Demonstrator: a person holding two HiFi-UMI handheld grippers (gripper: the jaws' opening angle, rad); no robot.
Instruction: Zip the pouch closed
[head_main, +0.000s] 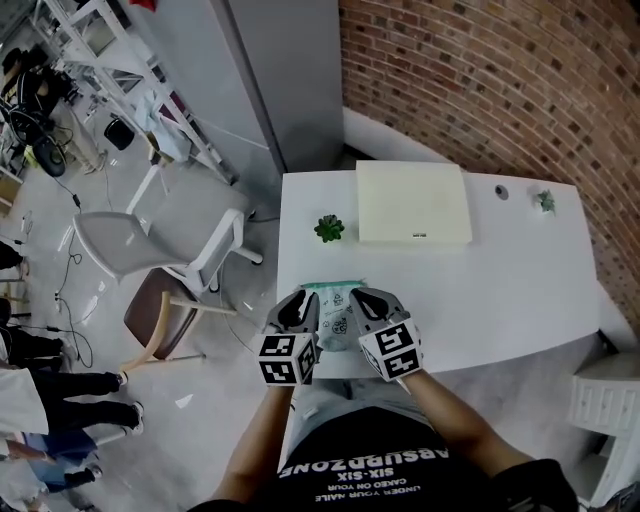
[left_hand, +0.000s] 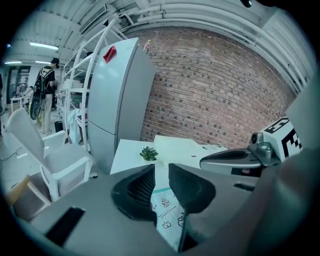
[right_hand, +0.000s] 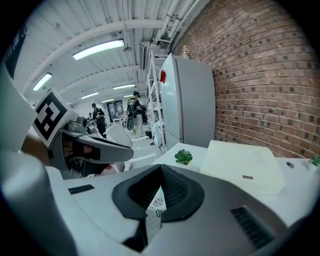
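A white pouch (head_main: 338, 318) with small prints and a teal top strip hangs at the near edge of the white table (head_main: 520, 290), between my two grippers. My right gripper (head_main: 362, 297) is shut on the pouch's right side. In the right gripper view its jaws (right_hand: 161, 167) meet at the tips with the pouch (right_hand: 156, 202) pinched between them. My left gripper (head_main: 303, 300) is at the pouch's left side. In the left gripper view its jaws (left_hand: 161, 167) stand apart, the printed pouch (left_hand: 167, 210) shows in the gap, and the pads do not press on it.
A flat cream box (head_main: 413, 202) and a small green succulent (head_main: 329, 228) sit further back on the table. A second small plant (head_main: 545, 200) is at the far right by the brick wall. A white chair (head_main: 170, 235) and a wooden stool (head_main: 160, 315) stand to the left.
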